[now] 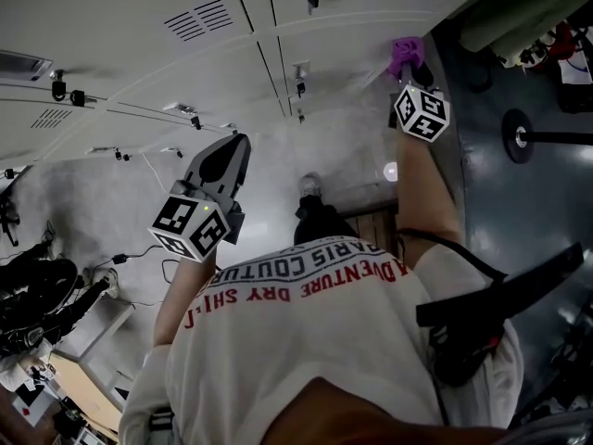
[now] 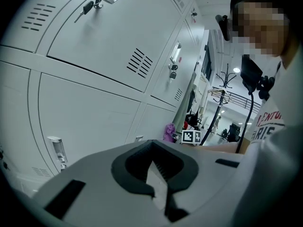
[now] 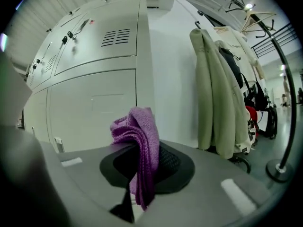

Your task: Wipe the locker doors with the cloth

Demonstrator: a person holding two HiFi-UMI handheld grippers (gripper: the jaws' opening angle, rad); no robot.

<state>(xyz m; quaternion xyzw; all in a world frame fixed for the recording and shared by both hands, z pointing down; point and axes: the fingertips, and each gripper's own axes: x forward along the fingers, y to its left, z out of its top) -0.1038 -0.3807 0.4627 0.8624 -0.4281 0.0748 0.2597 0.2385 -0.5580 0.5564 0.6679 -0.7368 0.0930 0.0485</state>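
Grey locker doors (image 1: 185, 72) fill the top of the head view, running left to right. My right gripper (image 1: 414, 80) is stretched out to the end locker and is shut on a folded purple cloth (image 1: 405, 54). In the right gripper view the cloth (image 3: 139, 136) hangs out of the right gripper (image 3: 150, 151) just in front of a lower door (image 3: 94, 103); I cannot tell whether it touches. My left gripper (image 1: 236, 146) is held nearer the body, shut and empty. The left gripper (image 2: 152, 148) points along the locker row (image 2: 94, 56).
Coats hang on a rack (image 3: 218, 93) right of the lockers, with its round base (image 1: 519, 137) on the dark floor. Keys dangle from locks (image 2: 88, 7). Cables and equipment (image 1: 37, 313) crowd the floor at lower left. My shoe (image 1: 310, 185) stands by the lockers.
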